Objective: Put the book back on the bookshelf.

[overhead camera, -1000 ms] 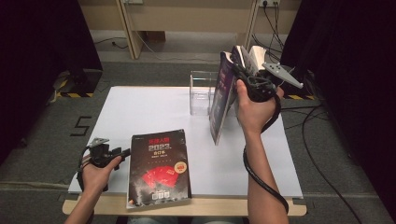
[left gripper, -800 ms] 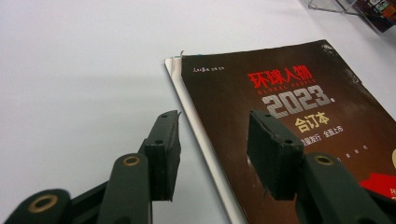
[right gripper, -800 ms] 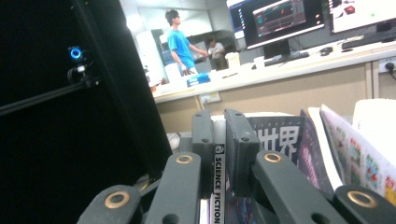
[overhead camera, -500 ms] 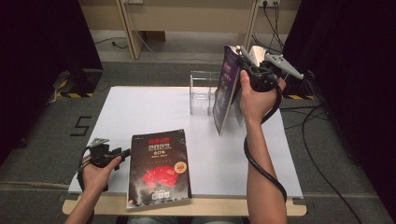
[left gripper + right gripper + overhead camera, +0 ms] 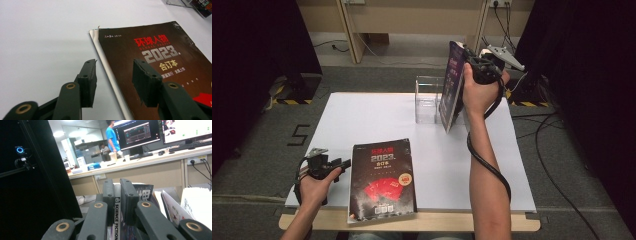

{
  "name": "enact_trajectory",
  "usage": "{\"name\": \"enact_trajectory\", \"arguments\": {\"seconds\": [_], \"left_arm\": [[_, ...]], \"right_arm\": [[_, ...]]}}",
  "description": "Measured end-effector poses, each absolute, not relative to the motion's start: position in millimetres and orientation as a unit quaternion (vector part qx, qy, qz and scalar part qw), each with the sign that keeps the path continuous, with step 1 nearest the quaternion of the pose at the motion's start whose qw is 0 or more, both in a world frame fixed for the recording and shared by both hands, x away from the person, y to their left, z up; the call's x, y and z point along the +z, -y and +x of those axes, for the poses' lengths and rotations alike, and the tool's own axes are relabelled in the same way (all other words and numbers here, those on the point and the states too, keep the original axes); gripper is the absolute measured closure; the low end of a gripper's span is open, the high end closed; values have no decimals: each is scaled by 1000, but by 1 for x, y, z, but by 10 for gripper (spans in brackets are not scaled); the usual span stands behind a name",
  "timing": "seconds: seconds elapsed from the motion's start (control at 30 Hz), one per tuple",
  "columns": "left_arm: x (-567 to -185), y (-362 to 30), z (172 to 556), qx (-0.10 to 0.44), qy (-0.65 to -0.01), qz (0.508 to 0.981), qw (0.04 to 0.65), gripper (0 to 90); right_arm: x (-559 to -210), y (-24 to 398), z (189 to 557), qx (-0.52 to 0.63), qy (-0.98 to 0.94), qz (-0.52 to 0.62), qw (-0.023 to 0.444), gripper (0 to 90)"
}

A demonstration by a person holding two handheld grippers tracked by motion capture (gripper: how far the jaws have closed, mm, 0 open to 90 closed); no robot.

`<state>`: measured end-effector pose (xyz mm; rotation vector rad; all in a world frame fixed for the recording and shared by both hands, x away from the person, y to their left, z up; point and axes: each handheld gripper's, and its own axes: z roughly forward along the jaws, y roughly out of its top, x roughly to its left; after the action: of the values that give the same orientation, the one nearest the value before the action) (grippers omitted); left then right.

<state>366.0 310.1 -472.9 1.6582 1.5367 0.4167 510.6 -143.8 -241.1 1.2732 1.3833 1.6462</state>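
Magazines are being filed here, by the look of it, into the clear acrylic holder [image 5: 428, 102] that stands toward the far side of the white worktop [image 5: 362, 117]. The right hand-held gripper [image 5: 472, 59] is clamped on the spine of a purple science-fiction magazine [image 5: 451, 85], and in the right gripper view the spine [image 5: 117, 217] sits pinched between the two black pads. Gripping it by the spine keeps the pages from fanning open (a loose cover would snag on the holder's wall), and holding it upright, on edge, suits a narrow slot that takes things standing. It hangs just beside the holder, on its right, with the lower corner close to the worktop; I judge it has yet to go in.

A second magazine, the dark one with red lettering and "2023" on its cover [image 5: 383, 176], lies flat near the front edge, slightly overhanging it. That overhang would give a jaw room to slip beneath. The left hand-held gripper [image 5: 343, 163] rests just beside the dark magazine's left edge with its jaws apart and nothing between them, one pad [image 5: 88, 82] over bare worktop and the other [image 5: 147, 81] above the cover. Waiting there seems sensible: it is already lined up with the edge it would need to take next.
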Motion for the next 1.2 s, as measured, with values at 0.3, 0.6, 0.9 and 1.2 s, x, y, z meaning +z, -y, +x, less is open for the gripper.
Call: {"name": "enact_trajectory", "arguments": {"seconds": [0.3, 0.6, 0.9, 1.2], "left_arm": [[-474, -312, 366, 164, -612, 656, 411, 540], [-477, -311, 366, 161, -613, 657, 408, 541], [-477, -309, 365, 160, -613, 657, 409, 542], [-477, -308, 365, 159, -612, 658, 408, 545]], "right_arm": [[-258, 138, 536, 608, -527, 497, 326, 836], [-282, 138, 522, 589, -539, 495, 344, 834], [-294, 143, 489, 581, -549, 482, 358, 830], [-309, 156, 460, 578, -556, 484, 349, 830]]}}
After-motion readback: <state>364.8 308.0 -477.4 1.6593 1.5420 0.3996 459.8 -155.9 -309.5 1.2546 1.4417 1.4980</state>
